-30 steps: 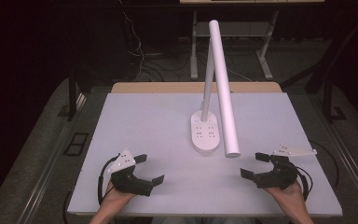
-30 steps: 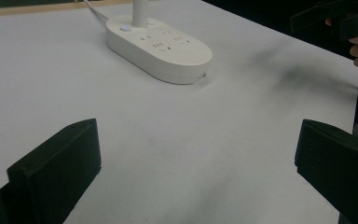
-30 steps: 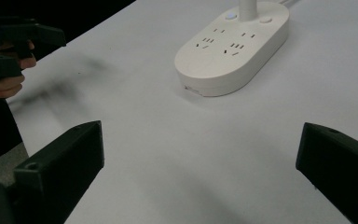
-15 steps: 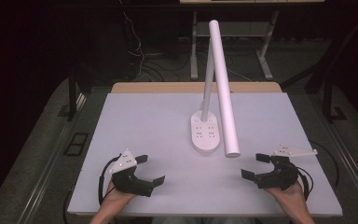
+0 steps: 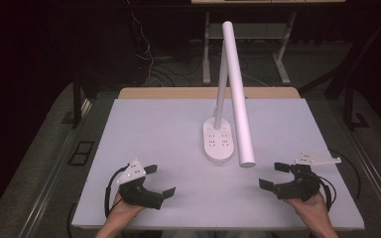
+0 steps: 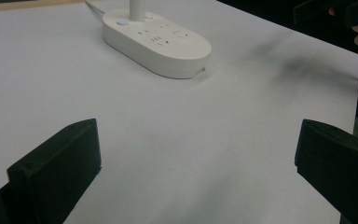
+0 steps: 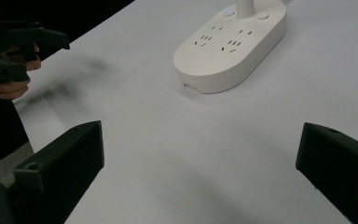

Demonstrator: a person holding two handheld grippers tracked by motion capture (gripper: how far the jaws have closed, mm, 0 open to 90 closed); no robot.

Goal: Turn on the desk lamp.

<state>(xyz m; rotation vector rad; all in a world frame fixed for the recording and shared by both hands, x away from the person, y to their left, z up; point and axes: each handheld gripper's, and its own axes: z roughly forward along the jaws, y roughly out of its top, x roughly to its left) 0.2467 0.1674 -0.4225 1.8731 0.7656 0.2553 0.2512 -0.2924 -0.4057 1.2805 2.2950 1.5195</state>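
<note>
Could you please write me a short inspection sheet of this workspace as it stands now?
Surface: white table, faint dark smudges in the gripper views.
Job's things: white desk lamp standing mid-table; its oval base carries power sockets; the tube head slopes down toward the near edge.
Clutter: nothing seen.
Grippers: left gripper and right gripper both open, empty, near the front edge, apart from the lamp.
Cables: a black cable loops at the left gripper; loose wires lie on the floor behind.
Surroundings: dark room, grey table legs beyond.
</note>
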